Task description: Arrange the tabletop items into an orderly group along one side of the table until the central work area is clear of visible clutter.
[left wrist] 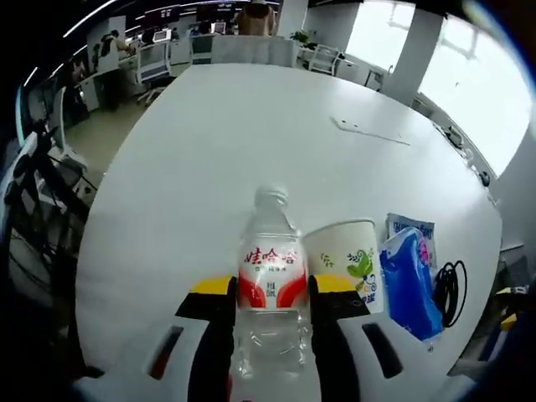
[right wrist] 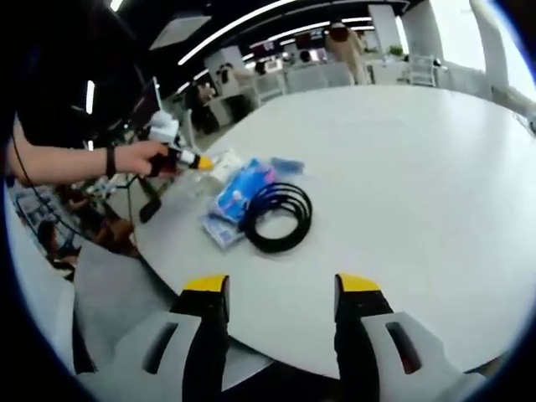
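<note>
The left gripper (left wrist: 270,306) is clamped on the water bottle (left wrist: 270,276) near the table (left wrist: 251,134) edge, just beside the paper cup (left wrist: 345,260), blue packet (left wrist: 410,280) and black cable (right wrist: 278,216), while the right gripper (right wrist: 280,293) hangs wide open and empty, so the grouping looks nearly finished

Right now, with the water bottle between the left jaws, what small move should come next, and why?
Probably set the water bottle down just left of the paper cup. The left hand-held gripper is closed on it, and the cup, blue packet and black cable already sit grouped near the table edge, so it would join that row. The right hand-held gripper is open, holding nothing.
</note>
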Demonstrator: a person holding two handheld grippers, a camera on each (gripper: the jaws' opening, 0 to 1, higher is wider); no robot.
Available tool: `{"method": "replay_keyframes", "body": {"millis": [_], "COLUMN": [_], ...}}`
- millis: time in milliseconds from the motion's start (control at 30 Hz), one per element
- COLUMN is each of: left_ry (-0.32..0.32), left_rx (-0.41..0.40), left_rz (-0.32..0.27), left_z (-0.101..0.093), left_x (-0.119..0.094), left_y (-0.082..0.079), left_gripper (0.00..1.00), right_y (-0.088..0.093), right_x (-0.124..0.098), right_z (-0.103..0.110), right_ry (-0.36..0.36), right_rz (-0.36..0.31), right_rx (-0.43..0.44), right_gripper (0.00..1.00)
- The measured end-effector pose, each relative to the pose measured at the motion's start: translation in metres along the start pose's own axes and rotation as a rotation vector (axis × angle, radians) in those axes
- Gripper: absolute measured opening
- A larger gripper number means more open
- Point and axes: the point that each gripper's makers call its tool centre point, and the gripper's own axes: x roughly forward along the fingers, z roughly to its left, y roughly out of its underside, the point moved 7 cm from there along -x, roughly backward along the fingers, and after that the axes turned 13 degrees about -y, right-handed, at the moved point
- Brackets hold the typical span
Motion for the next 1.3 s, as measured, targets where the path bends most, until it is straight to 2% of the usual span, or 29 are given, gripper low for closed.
{"method": "replay_keyframes", "body": {"millis": [167, 367, 767, 1000, 1300], "left_ry": [-0.014, -0.036, -0.096, -0.116, -0.125], "left_rx": [-0.021, -0.034, -0.086, -0.094, -0.079], "left_rz": [0.01, 0.021, 0.056, 0.064, 0.095], "left_z": [0.001, 0.003, 0.011, 0.005, -0.005], "left_x": [-0.002, -0.015, -0.047, -0.064, -0.079], "left_y": [0.002, 0.017, 0.059, 0.08, 0.105], "left_gripper": [0.33, 0.33, 0.34, 0.34, 0.34], "right_y": [-0.005, -0.01, -0.033, -0.042, -0.044], "right_x": [0.004, 0.011, 0.022, 0.027, 0.03], "right_z": [-0.003, -0.008, -0.017, -0.022, -0.023], "right_ry": [-0.011, -0.03, -0.084, -0.107, -0.128], "right_rz": [-0.011, -0.024, -0.033, -0.031, -0.02], "right_rx": [-0.001, -0.003, -0.045, -0.065, -0.079], "right_gripper": [0.48, 0.47, 0.47, 0.47, 0.47]}}
